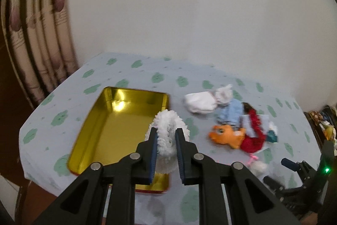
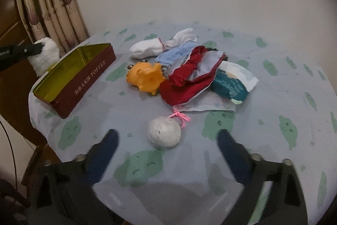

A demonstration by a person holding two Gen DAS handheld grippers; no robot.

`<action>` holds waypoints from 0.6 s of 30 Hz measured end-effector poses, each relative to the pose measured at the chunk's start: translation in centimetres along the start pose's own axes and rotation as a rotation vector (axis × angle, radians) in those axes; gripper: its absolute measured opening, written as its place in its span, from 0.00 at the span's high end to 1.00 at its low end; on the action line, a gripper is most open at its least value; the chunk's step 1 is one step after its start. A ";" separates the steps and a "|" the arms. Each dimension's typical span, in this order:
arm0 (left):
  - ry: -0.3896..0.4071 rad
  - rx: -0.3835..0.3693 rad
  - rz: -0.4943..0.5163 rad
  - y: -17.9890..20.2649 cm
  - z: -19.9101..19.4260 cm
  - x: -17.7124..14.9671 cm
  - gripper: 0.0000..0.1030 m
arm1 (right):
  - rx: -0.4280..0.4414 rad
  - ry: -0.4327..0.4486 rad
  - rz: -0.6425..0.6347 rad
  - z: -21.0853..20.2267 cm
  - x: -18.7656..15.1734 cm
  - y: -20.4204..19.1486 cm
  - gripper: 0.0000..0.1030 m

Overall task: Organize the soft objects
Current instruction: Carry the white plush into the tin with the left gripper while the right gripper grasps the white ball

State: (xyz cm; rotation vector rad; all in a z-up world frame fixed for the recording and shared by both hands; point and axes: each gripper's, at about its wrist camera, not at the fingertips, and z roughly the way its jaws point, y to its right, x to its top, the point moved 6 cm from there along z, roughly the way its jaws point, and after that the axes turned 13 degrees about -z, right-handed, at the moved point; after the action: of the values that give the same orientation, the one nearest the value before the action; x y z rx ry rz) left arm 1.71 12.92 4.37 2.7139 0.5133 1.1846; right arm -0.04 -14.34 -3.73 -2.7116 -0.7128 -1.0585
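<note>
Left gripper (image 1: 166,136) pinches fluffy white cloth (image 1: 168,136) (above gold tin (image 1: 118,125)).

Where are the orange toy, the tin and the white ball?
Orange toy (image 2: 145,79): right wrist view, on its back.
Tin (image 1: 118,132): left wrist view, on its gold floor.
White ball (image 2: 164,131): right wrist view, on its middle.

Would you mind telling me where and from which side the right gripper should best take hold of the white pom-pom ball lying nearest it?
Probably across the white pom-pom ball at its widest middle, coming from above and the near side. It is round, so any pair of opposite sides serves. Its pink ribbon trails off the far side, and the right gripper already straddles it, open.
</note>
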 end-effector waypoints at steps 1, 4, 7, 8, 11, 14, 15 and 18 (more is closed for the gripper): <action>0.001 0.016 -0.013 -1.0 0.3 0.3 0.84 | 0.010 -0.019 -0.003 0.5 0.0 0.0 0.21; -0.009 0.045 -0.027 -2.8 1.3 0.6 0.84 | 0.012 -0.044 -0.016 1.3 0.1 -0.1 0.21; -0.030 0.069 -0.043 -4.3 2.8 0.6 0.84 | 0.016 -0.066 -0.030 1.9 0.2 -0.5 0.23; -0.037 0.076 -0.048 -4.7 3.2 0.6 0.84 | 0.020 -0.074 -0.033 2.2 0.2 -0.7 0.28; -0.057 0.093 -0.070 -5.8 4.4 0.4 0.84 | 0.025 -0.114 -0.041 3.4 0.1 -1.0 0.46; -0.063 0.112 -0.070 -6.5 5.2 0.2 0.82 | 0.036 -0.129 -0.029 4.2 -0.2 -0.9 0.46; -0.069 0.114 -0.071 -6.7 5.5 0.1 0.80 | 0.039 -0.135 -0.032 4.4 -0.3 -0.9 0.48; -0.084 0.111 -0.089 -7.1 5.9 0.0 0.76 | 0.043 -0.143 -0.042 4.5 -0.5 -1.1 0.71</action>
State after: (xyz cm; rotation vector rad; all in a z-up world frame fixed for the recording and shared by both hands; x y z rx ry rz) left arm 4.20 19.66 -1.44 2.7862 0.6997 1.0455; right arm 1.81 -12.20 -7.45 -2.7684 -0.8080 -0.8536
